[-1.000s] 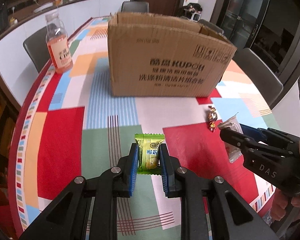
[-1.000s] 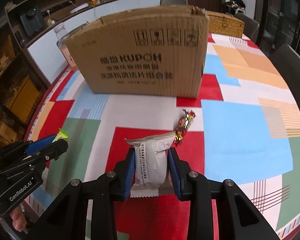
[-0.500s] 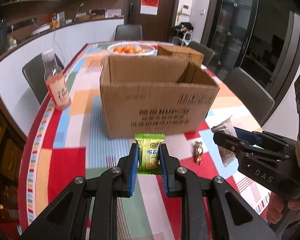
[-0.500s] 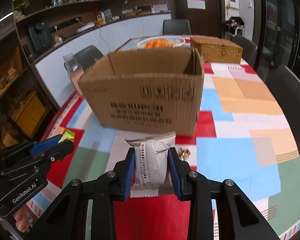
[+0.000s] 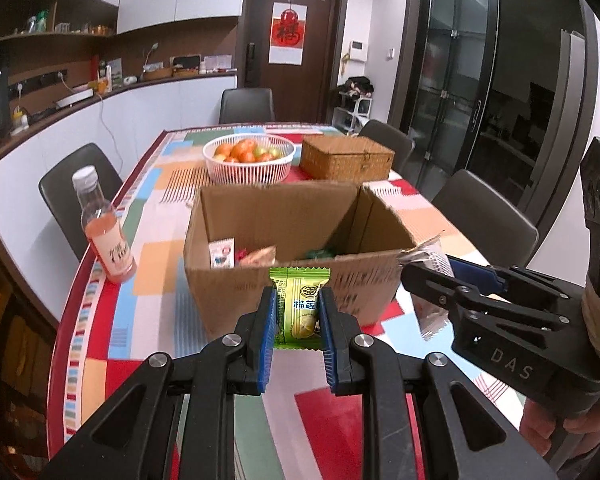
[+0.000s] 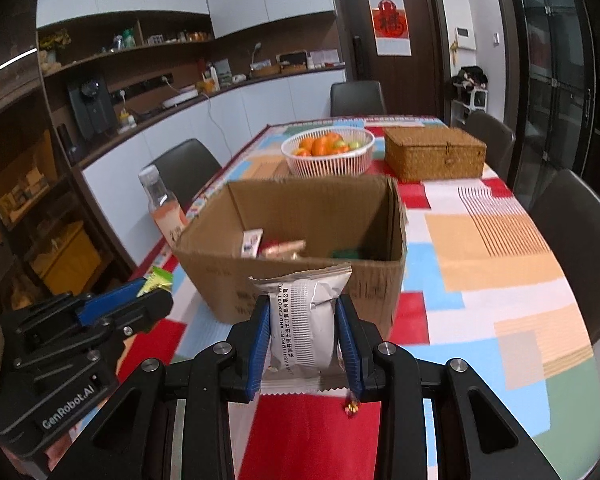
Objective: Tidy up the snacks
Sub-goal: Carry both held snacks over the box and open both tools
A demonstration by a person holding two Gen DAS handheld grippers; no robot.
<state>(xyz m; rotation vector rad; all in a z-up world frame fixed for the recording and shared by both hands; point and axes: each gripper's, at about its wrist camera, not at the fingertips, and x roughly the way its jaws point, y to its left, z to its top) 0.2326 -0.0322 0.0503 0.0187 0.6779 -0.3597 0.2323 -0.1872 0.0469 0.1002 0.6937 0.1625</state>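
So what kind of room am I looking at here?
Most likely a home dining room joined to a kitchen: a long dining table with chairs, a fruit basket, and a counter with shelves behind.

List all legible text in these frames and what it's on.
"DAS": right hand-held gripper body.
"GenRobot.AI": left hand-held gripper body.
"IMPORT AND EXPORT": white snack packet; the rest is too small.
Green snack packet, cardboard box print, bottle label, door poster: Chinese characters, blurred.
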